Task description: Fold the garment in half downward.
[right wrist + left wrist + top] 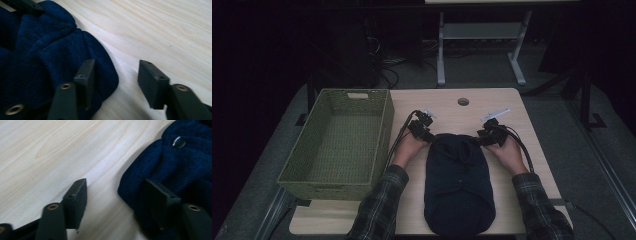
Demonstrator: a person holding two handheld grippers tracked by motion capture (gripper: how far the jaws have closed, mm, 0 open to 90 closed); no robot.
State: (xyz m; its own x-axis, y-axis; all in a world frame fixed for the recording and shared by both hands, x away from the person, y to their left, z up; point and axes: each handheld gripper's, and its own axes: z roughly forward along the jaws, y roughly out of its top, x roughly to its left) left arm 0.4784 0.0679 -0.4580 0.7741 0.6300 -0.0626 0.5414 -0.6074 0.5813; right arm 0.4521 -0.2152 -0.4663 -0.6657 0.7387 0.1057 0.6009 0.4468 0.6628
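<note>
A dark blue knitted garment (458, 182) lies lengthwise on a pale wooden table (507, 107), reaching from the near edge towards the middle. Two forearms in plaid sleeves come in from the near edge, one on each side of the garment. The left gripper (428, 136) sits at the garment's far left corner and the right gripper (482, 136) at its far right corner, both angled inward. In the left gripper view, the jaws stand apart, one over the cloth edge and one over bare wood, not pinching. The right gripper view shows the same straddle of the cloth edge. Left of the garment stands a green woven basket (384, 127) with nothing in it.
</note>
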